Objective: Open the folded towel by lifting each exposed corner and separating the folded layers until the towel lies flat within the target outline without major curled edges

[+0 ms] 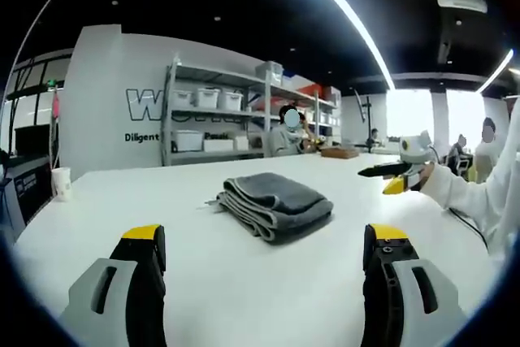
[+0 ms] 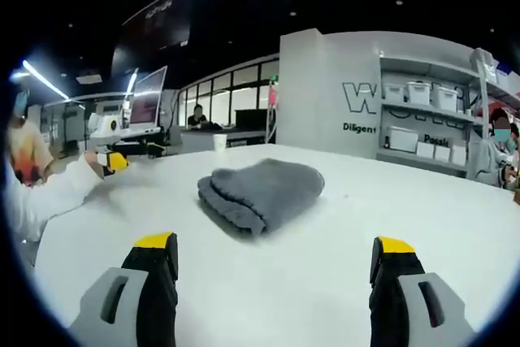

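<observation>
1. The folded grey towel [image 1: 275,203] lies on the white worktop [image 1: 244,282], near its middle, with the stacked fold edges facing the left gripper view.
2. The left hand-held gripper [image 1: 264,251] hovers over the worktop short of the towel, its jaws wide apart and empty.
3. The right hand-held gripper [image 2: 276,259] is likewise spread open, holding nothing, with the towel [image 2: 260,187] ahead between its jaws.
4. A paper cup [image 1: 60,182] stands near the worktop's far left edge.
5. Shelving [image 1: 219,115] with white bins stands behind the worktop.
</observation>
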Demonstrator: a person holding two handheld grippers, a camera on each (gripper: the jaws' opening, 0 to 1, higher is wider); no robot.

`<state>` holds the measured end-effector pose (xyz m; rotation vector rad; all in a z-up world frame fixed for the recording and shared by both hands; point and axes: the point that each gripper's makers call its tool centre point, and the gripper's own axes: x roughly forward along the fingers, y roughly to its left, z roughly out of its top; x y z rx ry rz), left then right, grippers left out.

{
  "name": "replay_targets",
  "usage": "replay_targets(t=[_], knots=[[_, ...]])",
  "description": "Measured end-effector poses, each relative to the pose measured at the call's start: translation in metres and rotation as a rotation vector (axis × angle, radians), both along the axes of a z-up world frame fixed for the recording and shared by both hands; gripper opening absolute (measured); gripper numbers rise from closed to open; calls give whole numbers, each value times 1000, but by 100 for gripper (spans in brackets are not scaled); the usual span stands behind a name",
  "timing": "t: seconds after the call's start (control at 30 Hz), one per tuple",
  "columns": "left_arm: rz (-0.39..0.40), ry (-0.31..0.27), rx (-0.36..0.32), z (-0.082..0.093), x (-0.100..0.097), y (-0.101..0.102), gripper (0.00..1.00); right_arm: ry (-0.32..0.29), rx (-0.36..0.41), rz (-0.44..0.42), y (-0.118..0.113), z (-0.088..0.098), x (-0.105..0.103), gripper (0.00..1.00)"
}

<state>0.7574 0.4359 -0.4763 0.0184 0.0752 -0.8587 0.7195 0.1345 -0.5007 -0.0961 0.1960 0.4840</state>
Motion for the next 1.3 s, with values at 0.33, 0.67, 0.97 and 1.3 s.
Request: replay_targets(t=[0.33, 0.67, 0.97, 1.3], knots=[[7, 0, 25, -3, 0, 1, 100, -6, -53, -23, 3, -3, -2, 100], [2, 13, 62, -5, -2, 1, 100, 1, -142, -7, 30, 0, 7, 99], [-7, 17, 140, -9, -7, -2, 100, 7, -239, 58, 93, 6, 35, 95], [-23, 25, 141, -10, -8, -7, 100, -58, -491, 138, 162, -5, 78, 74]])
